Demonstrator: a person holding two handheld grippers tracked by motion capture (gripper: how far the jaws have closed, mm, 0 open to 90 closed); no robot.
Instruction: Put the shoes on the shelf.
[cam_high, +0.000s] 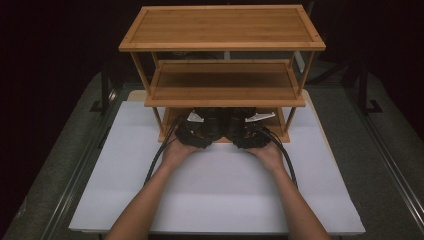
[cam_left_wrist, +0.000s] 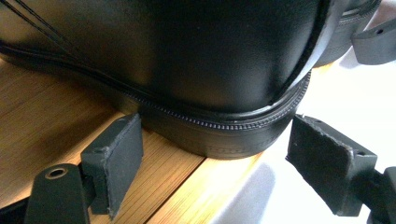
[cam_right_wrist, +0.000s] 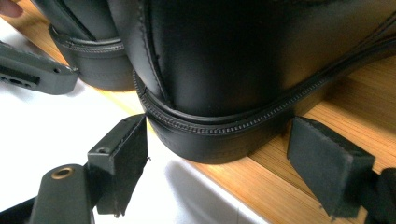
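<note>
The two black shoes are sitting heel-out on the bottom shelf (cam_high: 172, 116) of the bamboo rack (cam_high: 222, 27), side by side, their heels right at the shelf's front edge and slightly overhanging the white table (cam_high: 220, 195); the left shoe (cam_left_wrist: 187, 65) is facing the left gripper (cam_left_wrist: 233, 154), the right shoe (cam_right_wrist: 243, 70) is facing the right gripper (cam_right_wrist: 224, 161).

The risk I am judging here is a poor bite; each heel is rounded, glossy and wide, so pads closing on the curved sole rim may be sliding off rather than gripping, and the shoe could be twisting or tipping off the shelf edge onto the table; a pull that is not straight could also be dragging one shoe against its neighbour, since the pair is standing close together; the middle shelf is hanging low overhead, so lifting too early may be knocking the gripper bodies or the shoe tops against it and jolting the light rack.

The left gripper's jaws are standing wide apart, one pad on either side of the left shoe's heel, near it but not pressing; the right gripper's jaws are likewise spread, flanking the right shoe's heel, with a visible gap at each pad; neither is holding anything.
</note>
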